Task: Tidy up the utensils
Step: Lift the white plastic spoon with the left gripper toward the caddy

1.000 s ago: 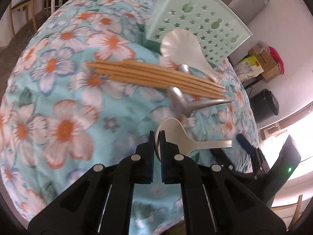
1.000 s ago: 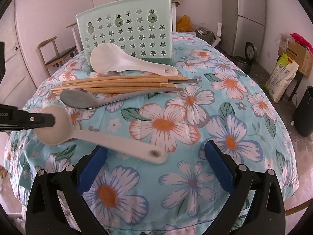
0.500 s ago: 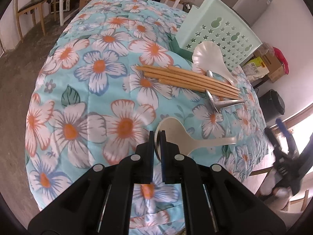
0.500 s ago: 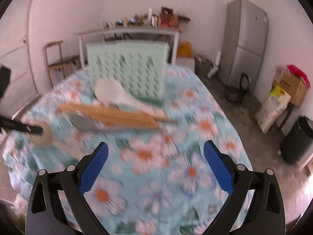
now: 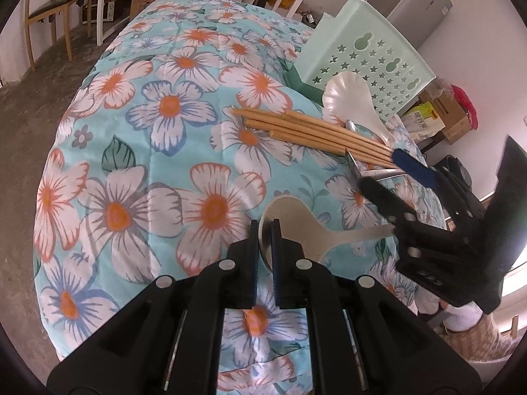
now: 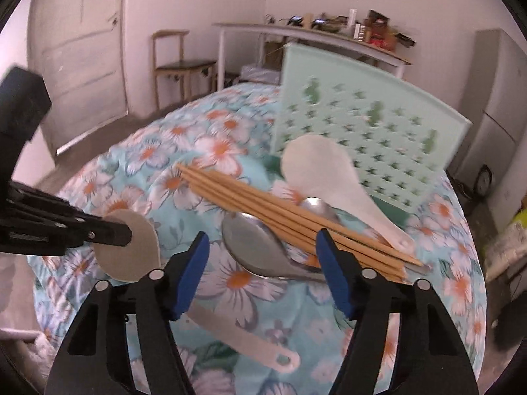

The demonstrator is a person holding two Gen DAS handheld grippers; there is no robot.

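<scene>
My left gripper (image 5: 265, 230) is shut on the bowl rim of a beige spoon (image 5: 296, 227), held above the floral tablecloth; it shows in the right wrist view too (image 6: 131, 250). My right gripper (image 6: 262, 253) is open and empty, hovering over a metal spoon (image 6: 263, 253); it also shows at the right of the left wrist view (image 5: 411, 177). Several wooden chopsticks (image 6: 280, 210) lie across the metal spoon. A white shell-shaped spoon (image 6: 329, 177) lies beside the mint green utensil basket (image 6: 369, 131), which stands at the back.
The table (image 5: 148, 131) is covered with a blue floral cloth and drops off at its rounded edges. A wooden chair (image 6: 181, 65), a shelf and a fridge (image 6: 494, 98) stand behind. A second metal spoon (image 6: 318, 205) peeks out under the chopsticks.
My right gripper has swung in over the metal spoon and chopsticks, closer to the table. My left gripper keeps holding the beige spoon, lifted slightly.
</scene>
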